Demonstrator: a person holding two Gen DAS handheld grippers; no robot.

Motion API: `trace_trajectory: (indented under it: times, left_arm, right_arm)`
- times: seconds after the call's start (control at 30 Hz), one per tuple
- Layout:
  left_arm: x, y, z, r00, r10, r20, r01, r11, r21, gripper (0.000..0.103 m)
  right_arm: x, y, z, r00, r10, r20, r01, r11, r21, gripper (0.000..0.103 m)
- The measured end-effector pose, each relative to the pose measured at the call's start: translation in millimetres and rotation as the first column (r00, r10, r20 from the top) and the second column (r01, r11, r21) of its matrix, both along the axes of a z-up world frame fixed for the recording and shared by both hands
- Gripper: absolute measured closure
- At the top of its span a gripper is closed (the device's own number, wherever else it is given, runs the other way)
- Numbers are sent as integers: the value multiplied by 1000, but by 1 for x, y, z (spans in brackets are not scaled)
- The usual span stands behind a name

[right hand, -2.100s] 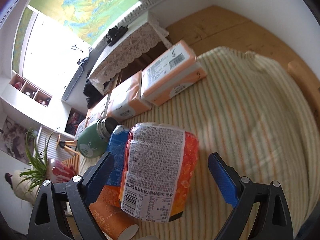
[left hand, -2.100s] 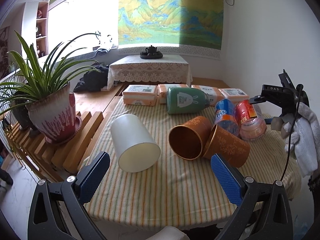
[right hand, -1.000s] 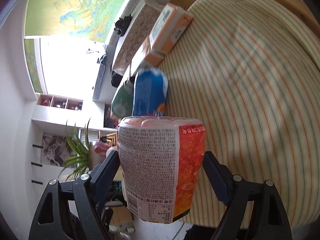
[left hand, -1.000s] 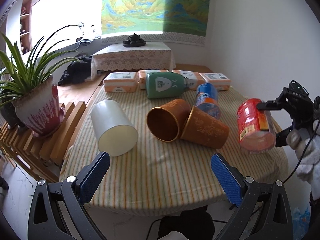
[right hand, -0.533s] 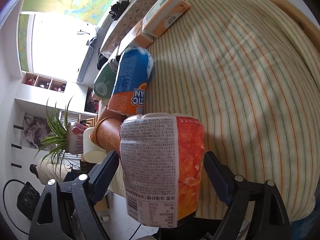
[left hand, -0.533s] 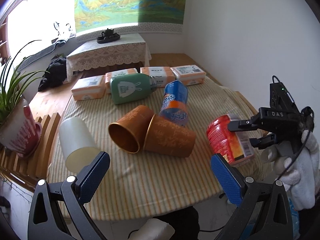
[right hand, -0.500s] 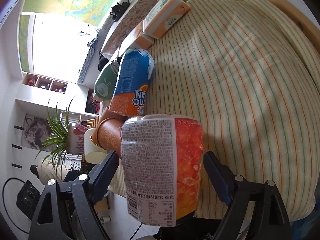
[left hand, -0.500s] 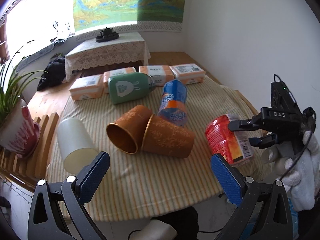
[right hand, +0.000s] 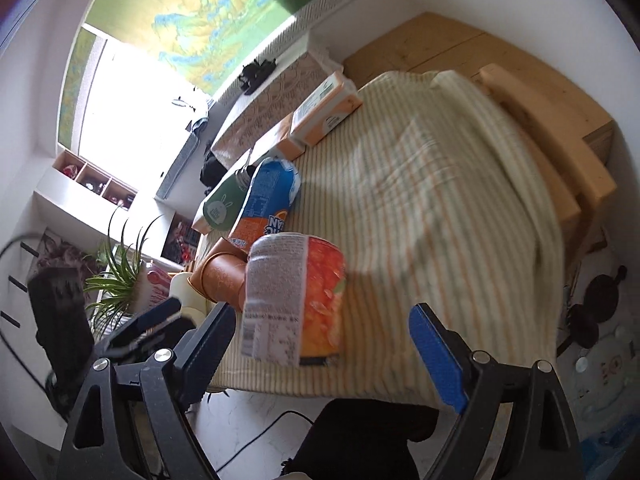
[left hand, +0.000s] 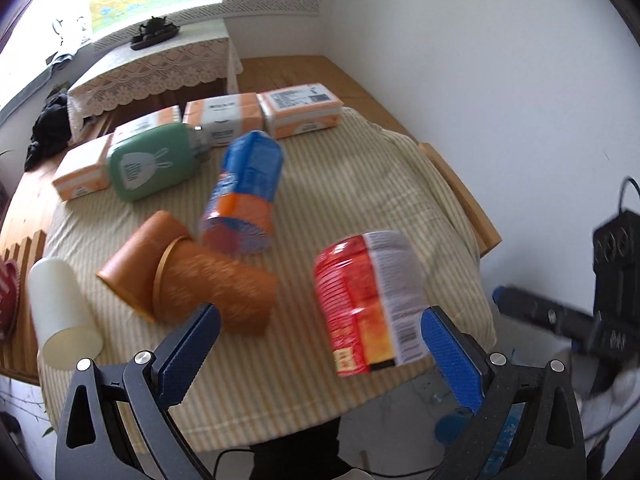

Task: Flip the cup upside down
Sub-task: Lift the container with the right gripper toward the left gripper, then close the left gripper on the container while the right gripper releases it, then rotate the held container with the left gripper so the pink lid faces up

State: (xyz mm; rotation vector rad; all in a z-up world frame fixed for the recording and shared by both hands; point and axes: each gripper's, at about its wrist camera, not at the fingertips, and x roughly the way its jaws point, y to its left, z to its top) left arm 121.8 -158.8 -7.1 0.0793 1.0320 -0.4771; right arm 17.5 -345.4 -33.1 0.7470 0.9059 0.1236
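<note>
The red and orange printed cup (left hand: pixel 370 304) stands on the striped tablecloth near the table's front right edge, its wider end down; it also shows in the right wrist view (right hand: pixel 296 300). My right gripper (right hand: pixel 320 332) is open, its fingers apart from the cup on both sides and drawn back from it. My left gripper (left hand: pixel 320 348) is open and empty, hovering over the front edge just left of the cup. The right gripper's body (left hand: pixel 560 316) shows at the right of the left wrist view.
Two brown cups (left hand: pixel 200 280), a blue and orange cup (left hand: pixel 244 192), a white cup (left hand: pixel 60 312) and a green flask (left hand: pixel 152 160) lie on their sides. Tissue packs (left hand: pixel 300 112) line the table's far edge. A wooden bench (right hand: pixel 552 152) borders the right side.
The right gripper has set the printed cup down on the table, opened and drawn back from it. The left gripper has swung right, toward the cup.
</note>
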Motion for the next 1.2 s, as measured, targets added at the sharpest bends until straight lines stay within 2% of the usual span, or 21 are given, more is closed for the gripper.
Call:
trace_trajectory:
  times: [0.13, 0.23, 0.47, 0.63, 0.7, 0.9, 1.03, 1.2]
  left_arm:
    - [20, -30, -10, 995, -21, -97, 22, 1000, 8, 1]
    - [35, -43, -19, 992, 4, -127, -1, 1000, 24, 1]
    - [52, -58, -46, 972, 17, -235, -16, 1000, 7, 1]
    - [51, -66, -60, 964, 12, -266, -9, 1000, 10, 9]
    - [48, -67, -61, 968, 2, -251, 0, 1000, 8, 13]
    - [34, -62, -55, 977, -32, -209, 26, 999, -30, 13]
    - [16, -45, -37, 993, -30, -115, 22, 997, -70, 14]
    - [-17, -7, -11, 1000, -9, 19, 11, 993, -113, 14]
  right_arm:
    - [-25, -10, 4, 999, -37, 15, 38, 999, -33, 17]
    - [-40, -18, 5, 998, -64, 23, 64, 997, -37, 17]
    - [-52, -24, 1, 996, -84, 20, 85, 995, -52, 17]
    - [-55, -27, -4, 996, -92, 10, 92, 994, -50, 17]
    - [-54, -28, -6, 995, -98, 8, 98, 994, -49, 17]
    - [-55, -29, -12, 995, -105, 2, 104, 994, -42, 17]
    - [-54, -27, -13, 995, -102, 5, 102, 994, -49, 17]
    - [-52, -21, -15, 996, -91, 5, 91, 995, -41, 17]
